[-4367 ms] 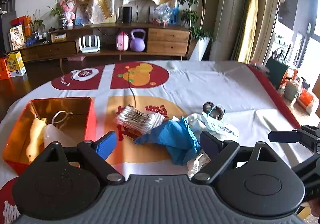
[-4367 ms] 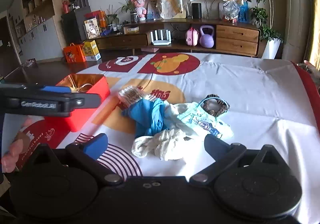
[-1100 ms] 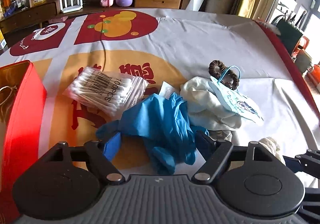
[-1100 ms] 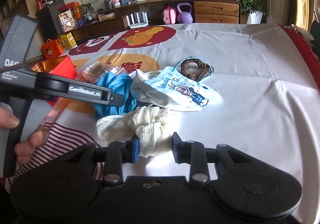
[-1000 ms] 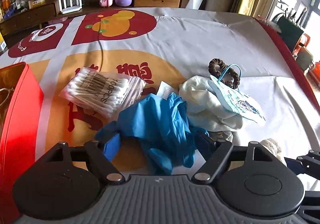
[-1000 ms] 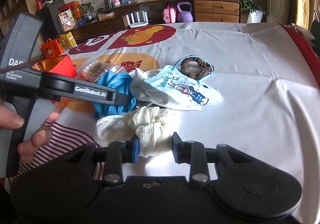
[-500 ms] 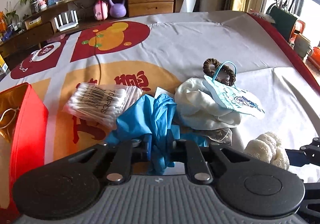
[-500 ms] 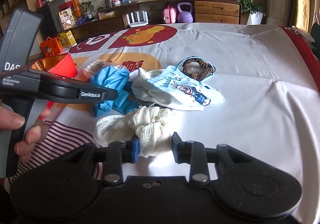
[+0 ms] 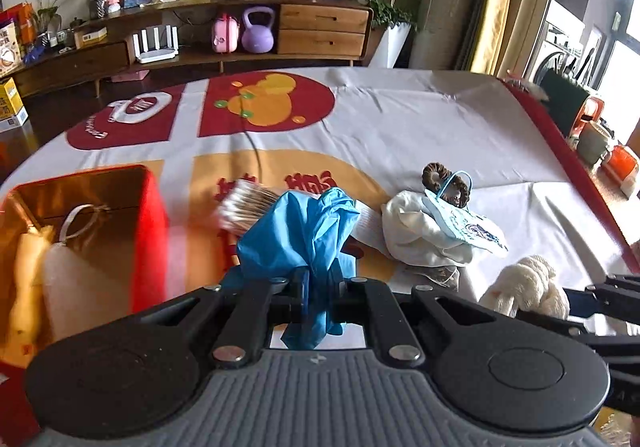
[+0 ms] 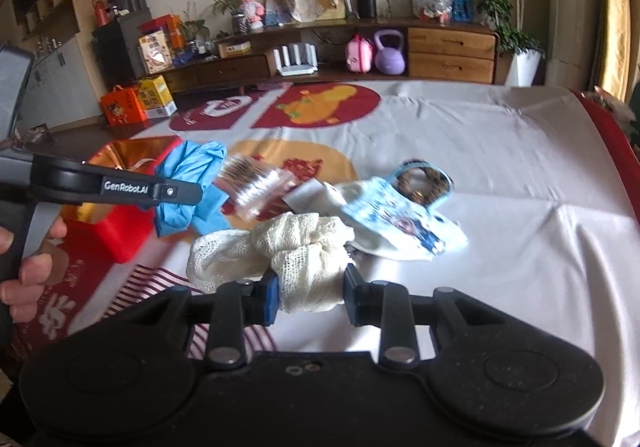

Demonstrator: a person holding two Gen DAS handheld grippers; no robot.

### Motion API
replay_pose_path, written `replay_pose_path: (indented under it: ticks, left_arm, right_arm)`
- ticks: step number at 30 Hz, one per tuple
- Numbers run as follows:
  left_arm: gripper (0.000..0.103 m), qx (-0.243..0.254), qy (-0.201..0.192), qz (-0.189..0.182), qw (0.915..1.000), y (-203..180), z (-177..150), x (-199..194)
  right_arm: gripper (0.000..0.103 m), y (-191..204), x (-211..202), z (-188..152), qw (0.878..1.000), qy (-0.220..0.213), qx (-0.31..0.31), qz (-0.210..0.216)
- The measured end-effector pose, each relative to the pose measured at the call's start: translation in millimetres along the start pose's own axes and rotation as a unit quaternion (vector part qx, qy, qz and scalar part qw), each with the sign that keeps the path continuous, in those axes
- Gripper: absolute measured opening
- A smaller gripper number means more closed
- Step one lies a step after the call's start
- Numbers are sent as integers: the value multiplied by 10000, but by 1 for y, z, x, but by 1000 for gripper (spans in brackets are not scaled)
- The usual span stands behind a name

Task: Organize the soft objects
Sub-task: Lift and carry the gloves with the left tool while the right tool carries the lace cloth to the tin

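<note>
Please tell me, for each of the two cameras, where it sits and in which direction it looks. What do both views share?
Left wrist: on the left gripper, looking forward over the table at the blue glove it clamps and the red box; its own fingers show.
Right wrist: on the right gripper, facing the cream mesh cloth it clamps; the left hand shows.
Shared: glove, cloth, box, cotton swabs, child's mask.

Box (image 9: 152,231) lies left of swabs (image 9: 244,205); mask (image 9: 464,223) right, atop scrunchie (image 9: 434,173).

The swab pack (image 9: 247,206) is blurred and half hidden behind the glove (image 9: 304,231); the box (image 9: 152,231) runs off the left edge.
</note>
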State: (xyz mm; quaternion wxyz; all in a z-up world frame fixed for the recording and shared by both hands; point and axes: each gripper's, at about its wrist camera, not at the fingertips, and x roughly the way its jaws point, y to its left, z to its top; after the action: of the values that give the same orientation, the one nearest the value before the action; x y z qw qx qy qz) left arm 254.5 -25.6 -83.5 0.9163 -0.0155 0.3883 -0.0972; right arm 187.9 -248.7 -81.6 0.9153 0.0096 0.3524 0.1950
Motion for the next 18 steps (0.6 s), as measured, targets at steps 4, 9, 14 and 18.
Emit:
replay_pose_path:
  ticks: [4, 9, 14, 18]
  left_arm:
    - [8, -50, -90, 19, 9999, 12, 0, -25]
    - [8, -174, -201, 66, 9996, 31, 3, -54]
    - [8, -181, -321, 162, 9992, 48, 8, -80]
    - [8, -218, -431, 234, 9986, 66, 12, -99]
  right_arm:
    - [30, 16, -11, 11, 9998, -84, -107, 148]
    - [30, 40, -22, 27, 9988, -208, -305, 315]
    - [30, 68, -25, 44, 9970, -277, -530, 486]
    - [30, 93, -22, 57, 9952, -270, -729, 590]
